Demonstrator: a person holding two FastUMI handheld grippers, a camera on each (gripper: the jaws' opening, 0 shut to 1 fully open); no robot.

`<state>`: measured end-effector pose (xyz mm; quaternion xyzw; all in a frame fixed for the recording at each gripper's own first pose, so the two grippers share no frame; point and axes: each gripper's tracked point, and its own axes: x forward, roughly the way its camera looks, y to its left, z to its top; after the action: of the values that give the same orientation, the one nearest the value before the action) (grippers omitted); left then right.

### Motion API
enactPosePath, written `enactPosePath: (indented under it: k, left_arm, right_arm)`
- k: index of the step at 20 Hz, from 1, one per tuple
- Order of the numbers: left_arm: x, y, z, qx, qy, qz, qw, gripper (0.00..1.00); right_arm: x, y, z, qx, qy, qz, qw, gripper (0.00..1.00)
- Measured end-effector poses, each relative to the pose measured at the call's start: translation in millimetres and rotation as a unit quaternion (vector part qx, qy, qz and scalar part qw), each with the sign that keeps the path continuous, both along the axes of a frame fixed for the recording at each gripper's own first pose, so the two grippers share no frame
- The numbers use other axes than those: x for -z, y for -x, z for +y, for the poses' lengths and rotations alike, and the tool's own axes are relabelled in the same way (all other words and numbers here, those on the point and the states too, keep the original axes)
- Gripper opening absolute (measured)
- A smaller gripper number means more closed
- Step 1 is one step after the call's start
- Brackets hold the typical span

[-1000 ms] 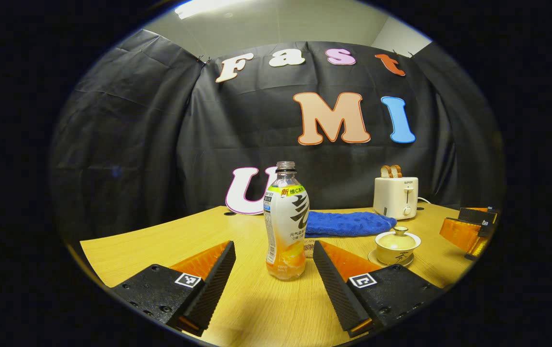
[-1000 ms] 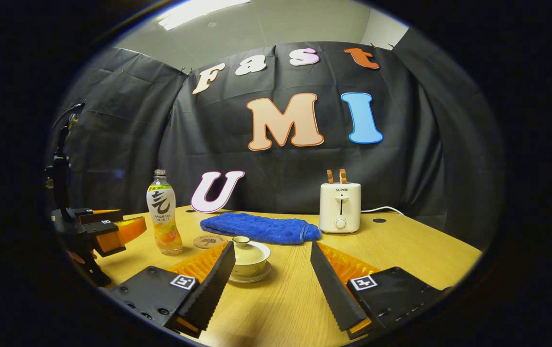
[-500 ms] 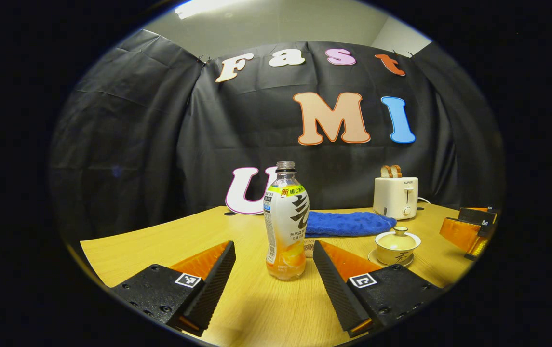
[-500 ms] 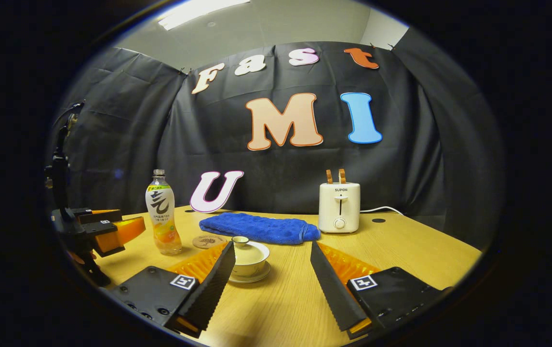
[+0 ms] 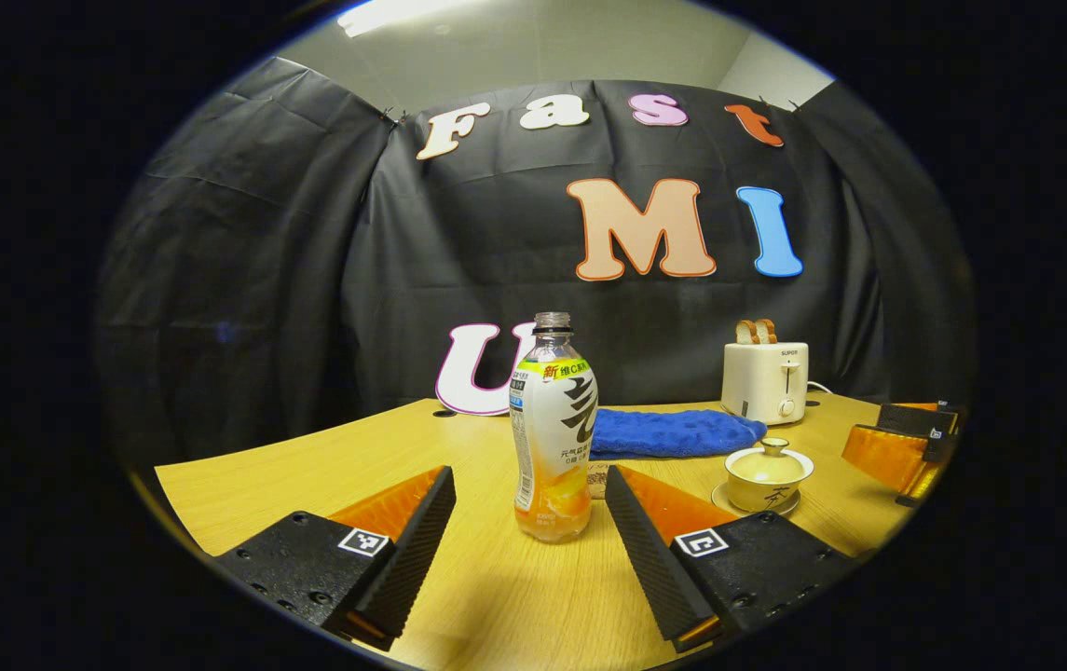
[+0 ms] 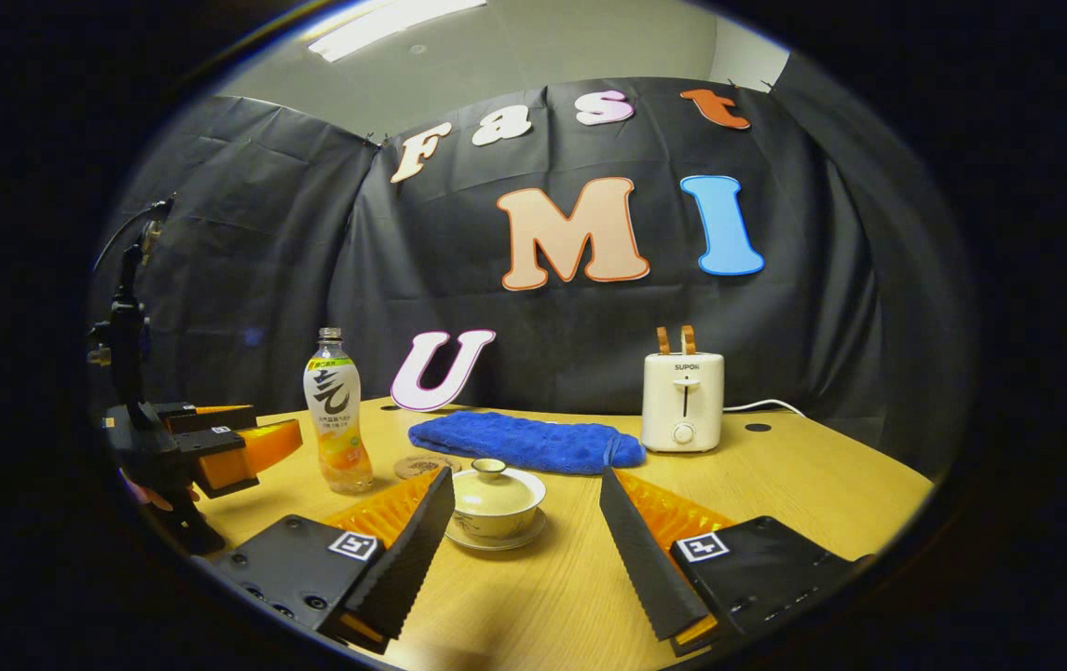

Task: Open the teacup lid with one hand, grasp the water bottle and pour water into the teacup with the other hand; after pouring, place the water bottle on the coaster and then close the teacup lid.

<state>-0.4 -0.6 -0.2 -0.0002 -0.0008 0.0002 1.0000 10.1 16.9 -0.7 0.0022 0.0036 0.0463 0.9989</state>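
left gripper view, water bottle (image 5: 552,438) upright, neck up, uncapped

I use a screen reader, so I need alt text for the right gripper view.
The open right tongs frame a lidded teacup on its saucer on a wooden table. Behind stand a water bottle, a coaster, a blue cloth and a toaster; the left tongs show at far left.
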Motion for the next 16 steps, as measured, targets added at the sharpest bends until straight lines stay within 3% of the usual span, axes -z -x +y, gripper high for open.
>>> enactPosePath:
  k: [4,6,10,11,15,16]
  left_arm:
    - [0.0,-1.0,0.2,0.000,0.000,0.000,1.000,0.95]
    - [0.2,-0.7,0.3,0.000,0.000,0.000,1.000,0.95]
    - [0.0,-0.3,0.3,0.000,0.000,0.000,1.000,0.95]
    - [0.2,-0.6,0.3,0.000,0.000,0.000,1.000,0.95]
    - [0.4,-0.8,0.2,0.000,0.000,0.000,1.000,0.95]
    - [0.1,-0.3,0.1,0.000,0.001,0.000,1.000,0.95]
  right_arm:
    - [3.0,-20.2,19.8,-0.037,-0.002,0.004,0.999,0.99]
    - [3.6,-30.6,28.0,-0.051,-0.003,0.006,0.999,0.95]
    - [6.8,-49.3,39.4,-0.062,-0.002,0.013,0.998,0.99]
    - [7.7,-53.6,42.6,-0.063,-0.003,0.015,0.998,0.95]
    - [11.6,-70.0,49.3,-0.064,-0.002,0.025,0.998,0.95]
    - [14.3,-73.2,50.0,-0.064,-0.001,0.033,0.997,0.99]
